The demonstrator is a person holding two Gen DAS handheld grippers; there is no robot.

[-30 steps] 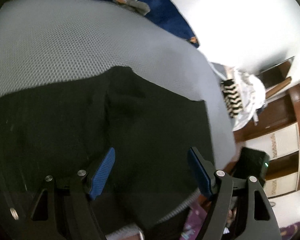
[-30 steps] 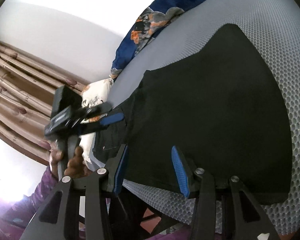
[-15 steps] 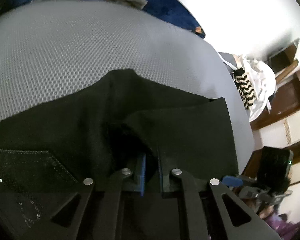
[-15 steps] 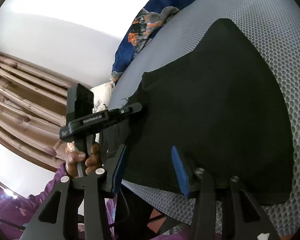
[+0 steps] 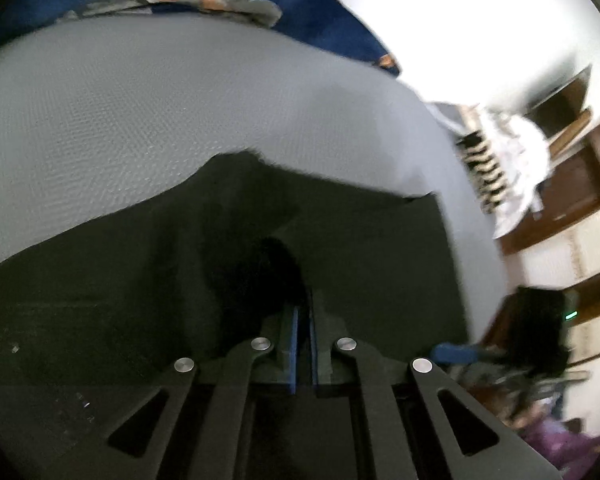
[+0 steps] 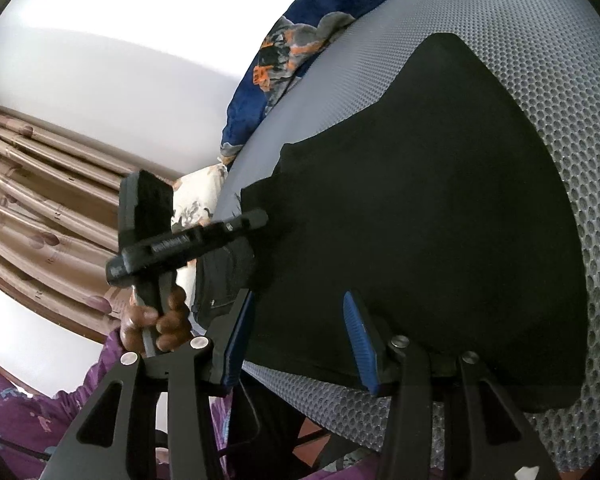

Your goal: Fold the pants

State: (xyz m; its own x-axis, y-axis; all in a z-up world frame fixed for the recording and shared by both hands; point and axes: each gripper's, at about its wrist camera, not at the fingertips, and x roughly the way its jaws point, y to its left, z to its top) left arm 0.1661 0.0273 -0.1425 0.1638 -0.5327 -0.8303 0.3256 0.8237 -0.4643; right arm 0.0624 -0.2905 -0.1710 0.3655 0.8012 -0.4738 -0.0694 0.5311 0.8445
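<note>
Pinching black pants [image 5: 180, 280], left tool [image 5: 303, 344]; right tool [image 6: 296, 340] spread above hem; lettering on left tool unreadable.

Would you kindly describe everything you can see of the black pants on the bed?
The black pants lie mostly flat on the grey mesh cover, dark, matte woven fabric already doubled over. Near the left gripper, whose fingers are shut on a raised fold, the cloth bunches up. The right gripper hangs open at the near edge, not gripping it. A stitched part shows by the bed's edge.
</note>
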